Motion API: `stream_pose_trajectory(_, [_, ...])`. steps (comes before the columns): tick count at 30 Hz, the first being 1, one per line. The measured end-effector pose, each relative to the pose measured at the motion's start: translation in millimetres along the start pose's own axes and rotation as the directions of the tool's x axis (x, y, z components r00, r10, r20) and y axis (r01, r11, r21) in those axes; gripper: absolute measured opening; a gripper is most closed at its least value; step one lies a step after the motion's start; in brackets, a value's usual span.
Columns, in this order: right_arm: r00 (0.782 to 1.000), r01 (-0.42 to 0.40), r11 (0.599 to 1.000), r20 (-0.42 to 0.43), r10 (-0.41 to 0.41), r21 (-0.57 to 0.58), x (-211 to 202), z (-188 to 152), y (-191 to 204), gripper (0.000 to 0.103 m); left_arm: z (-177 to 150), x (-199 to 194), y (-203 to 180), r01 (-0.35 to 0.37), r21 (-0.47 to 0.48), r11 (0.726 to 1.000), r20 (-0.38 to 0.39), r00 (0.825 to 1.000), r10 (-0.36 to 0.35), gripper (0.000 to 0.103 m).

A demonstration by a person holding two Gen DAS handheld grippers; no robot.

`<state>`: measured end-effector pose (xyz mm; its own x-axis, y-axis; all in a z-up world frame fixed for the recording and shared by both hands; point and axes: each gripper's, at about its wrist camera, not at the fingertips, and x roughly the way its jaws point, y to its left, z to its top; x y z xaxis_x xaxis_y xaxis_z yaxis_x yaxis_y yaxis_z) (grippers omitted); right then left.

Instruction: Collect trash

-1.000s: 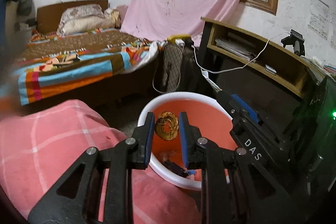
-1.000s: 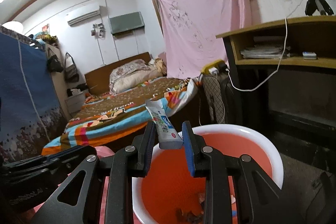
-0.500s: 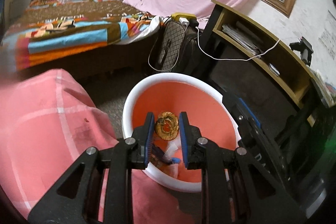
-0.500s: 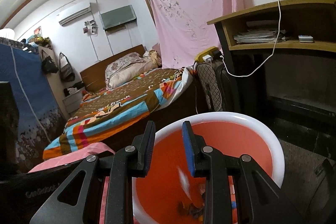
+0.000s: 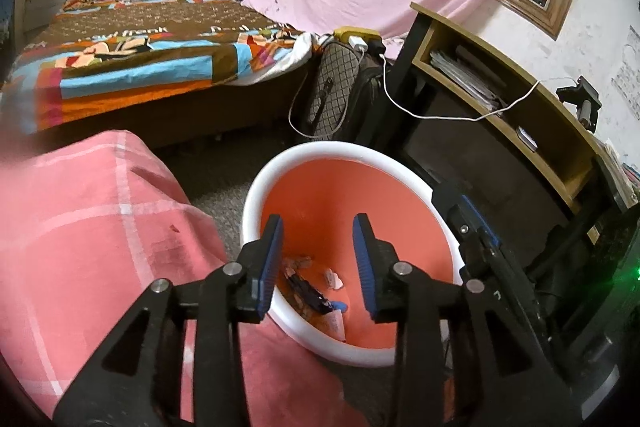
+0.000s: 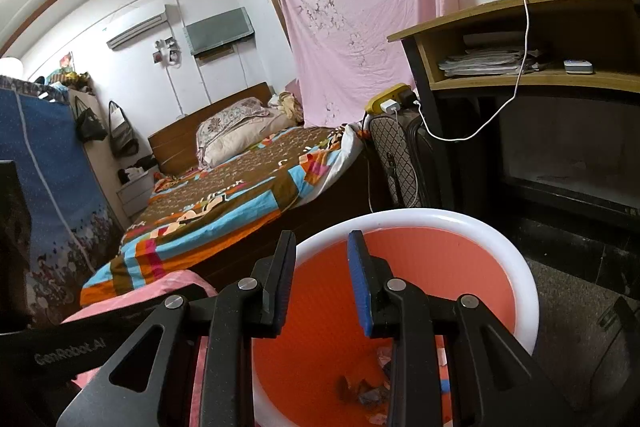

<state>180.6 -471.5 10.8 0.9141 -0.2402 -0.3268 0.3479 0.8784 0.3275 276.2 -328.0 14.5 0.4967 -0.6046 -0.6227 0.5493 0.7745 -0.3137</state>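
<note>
An orange bin with a white rim (image 5: 320, 151) stands on the floor; it also shows in the right wrist view (image 6: 480, 223). Several pieces of trash (image 5: 316, 287) lie at its bottom, seen too in the right wrist view (image 6: 368, 391). My left gripper (image 5: 318, 227) is open and empty above the bin's near side. My right gripper (image 6: 320, 243) is open and empty over the bin's left rim. The right gripper's body shows at the right of the left wrist view (image 5: 480, 239).
A pink checked cloth (image 5: 88, 227) covers a surface left of the bin. A bed with a colourful cover (image 5: 140, 59) stands behind. A dark bag (image 5: 336, 95) and a wooden shelf desk (image 5: 500, 99) with a white cable stand at the right.
My right gripper opened and dropped the white tube into the bin. My left gripper then opened and let go of the brown round piece, which fell in. Both stay over the bin.
</note>
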Motion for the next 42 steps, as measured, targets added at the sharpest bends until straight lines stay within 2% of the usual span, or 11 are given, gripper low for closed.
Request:
stream_pose_trajectory(10, [0.999, 0.006, 0.998, 0.042, -0.004, -0.058, -8, 1, 12, 0.026, -1, -31, 13, -0.100, 0.030, 0.994, 0.111, 0.989, 0.096, 0.028])
stream_pose_trajectory(18, [0.998, 0.003, 0.996, 0.062, 0.002, -0.086, -12, 2, 21, 0.037, -5, -57, 32, -0.179, 0.026, 0.984, 0.171, 0.970, 0.172, 0.039])
stream_pose_trajectory(21, [0.998, 0.007, 0.995, 0.066, 0.000, -0.103, -12, 1, 26, 0.041, -6, -66, 42, -0.202, -0.005, 0.979, 0.187, 0.962, 0.200, 0.050])
stream_pose_trajectory(26, [0.998, 0.018, 0.992, 0.066, -0.009, -0.127, -14, -1, 34, 0.048, -12, -84, 56, -0.261, -0.054, 0.964, 0.241, 0.933, 0.266, 0.075])
stream_pose_trajectory(28, [0.997, 0.022, 0.991, 0.073, -0.012, -0.134, -16, -2, 36, 0.058, -15, -90, 61, -0.292, -0.069, 0.954, 0.260, 0.918, 0.300, 0.085])
stream_pose_trajectory(29, [0.997, 0.024, 0.991, 0.080, -0.013, -0.135, -17, -2, 38, 0.074, -17, -93, 63, -0.308, -0.076, 0.948, 0.271, 0.909, 0.316, 0.087])
stream_pose_trajectory(30, [0.996, 0.024, 0.991, 0.088, -0.012, -0.133, -19, -2, 38, 0.083, -21, -97, 66, -0.330, -0.085, 0.940, 0.291, 0.894, 0.340, 0.087])
stream_pose_trajectory(32, [0.995, 0.023, 0.991, 0.098, -0.010, -0.134, -22, -2, 40, 0.084, -25, -103, 71, -0.351, -0.092, 0.932, 0.311, 0.879, 0.362, 0.087])
stream_pose_trajectory(37, [0.996, 0.030, 0.986, 0.089, -0.015, -0.165, -22, -4, 48, 0.092, -33, -115, 79, -0.382, -0.109, 0.918, 0.335, 0.855, 0.396, 0.087])
stream_pose_trajectory(39, [0.997, 0.020, 0.985, 0.082, -0.006, -0.172, -22, -6, 50, 0.103, -36, -120, 83, -0.392, -0.124, 0.911, 0.345, 0.844, 0.410, 0.087])
stream_pose_trajectory(42, [0.997, 0.010, 0.985, 0.079, 0.004, -0.172, -24, -6, 54, 0.103, -39, -126, 87, -0.397, -0.144, 0.907, 0.356, 0.834, 0.421, 0.087])
